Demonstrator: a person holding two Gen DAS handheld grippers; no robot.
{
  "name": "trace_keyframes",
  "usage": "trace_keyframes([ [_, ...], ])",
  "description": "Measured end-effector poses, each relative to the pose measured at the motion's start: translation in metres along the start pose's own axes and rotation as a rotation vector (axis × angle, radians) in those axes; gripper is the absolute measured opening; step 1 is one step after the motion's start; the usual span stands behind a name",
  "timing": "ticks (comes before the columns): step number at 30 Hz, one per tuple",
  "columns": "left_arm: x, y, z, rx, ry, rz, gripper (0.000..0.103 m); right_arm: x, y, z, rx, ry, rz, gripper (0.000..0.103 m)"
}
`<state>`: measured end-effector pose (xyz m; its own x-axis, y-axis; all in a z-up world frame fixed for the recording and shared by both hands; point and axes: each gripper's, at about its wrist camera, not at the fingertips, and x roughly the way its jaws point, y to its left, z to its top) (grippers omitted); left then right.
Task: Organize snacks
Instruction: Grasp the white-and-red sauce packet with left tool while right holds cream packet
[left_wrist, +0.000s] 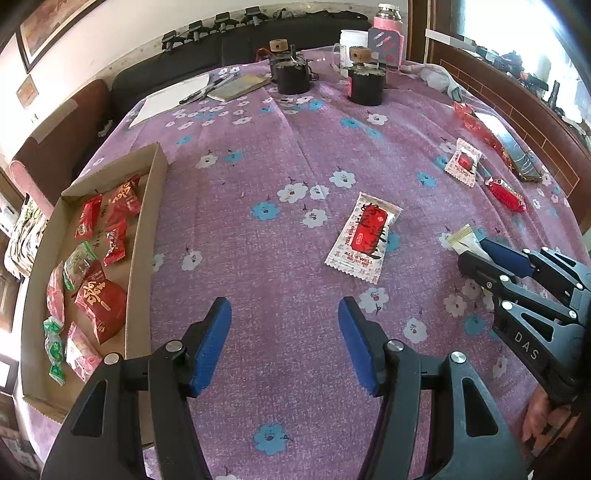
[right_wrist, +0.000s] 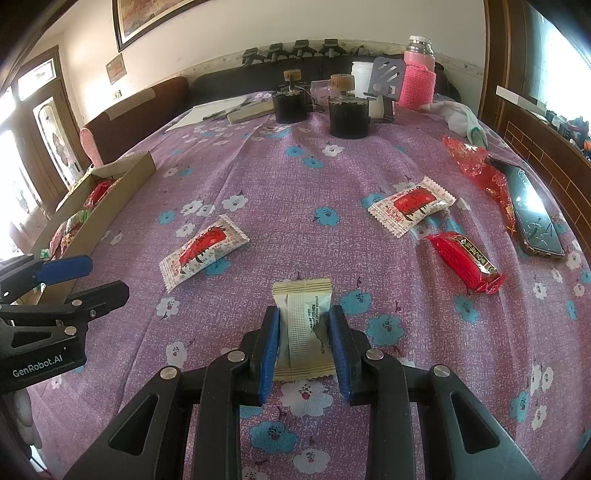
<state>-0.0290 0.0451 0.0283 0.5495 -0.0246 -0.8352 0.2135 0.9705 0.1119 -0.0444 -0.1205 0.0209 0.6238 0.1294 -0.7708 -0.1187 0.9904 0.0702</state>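
Revealing, right view only: fingers (right_wrist: 271, 343) clamping cream packet (right_wrist: 303, 328).

two white-red packets (right_wrist: 204, 251), one cream packet (right_wrist: 303, 325)

Bright daylight, blown-out window glare, heavy fisheye bending, perhaps slightly soft edges.

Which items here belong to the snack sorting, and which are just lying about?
Job: cardboard tray, cream packet in right gripper, two white-red packets, red bar.
Bystanders: phone, pink flask, two black cylinders.
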Motion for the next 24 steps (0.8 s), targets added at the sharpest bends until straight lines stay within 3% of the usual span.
trace_keyframes([
  [8,0.003,0.007,0.015,-0.008,-0.023,-0.054,0.059,-0.001,0.001,0.0,0.004,0.0,0.003,0.029],
  [16,0.013,-0.011,0.038,0.08,-0.064,-0.146,0.059,0.0,0.001,0.0,0.011,-0.001,0.009,0.029],
  [24,0.037,-0.036,0.045,0.142,-0.034,-0.176,0.059,-0.001,0.0,0.0,0.015,-0.001,0.012,0.029],
])
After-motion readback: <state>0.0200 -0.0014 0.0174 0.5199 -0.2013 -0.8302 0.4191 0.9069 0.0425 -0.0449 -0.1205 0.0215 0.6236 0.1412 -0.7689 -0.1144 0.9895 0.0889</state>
